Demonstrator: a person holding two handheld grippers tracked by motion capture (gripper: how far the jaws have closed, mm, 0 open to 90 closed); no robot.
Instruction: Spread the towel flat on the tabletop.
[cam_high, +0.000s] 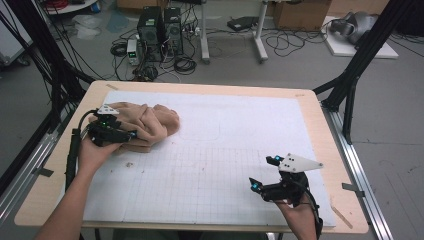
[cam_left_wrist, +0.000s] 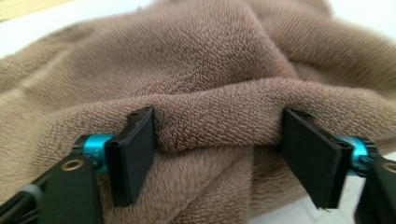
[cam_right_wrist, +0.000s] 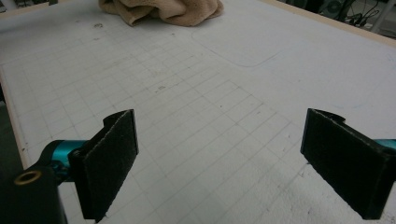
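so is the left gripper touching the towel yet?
Touching. In the left gripper view, a raised fold of the brown towel sits between the left gripper, and both fingers press into its pile; the jaws stand wide, not clamped.

Tan-brown towel (cam_high: 145, 122) — white gridded mat (cam_high: 225, 165) — black hand-held grippers.
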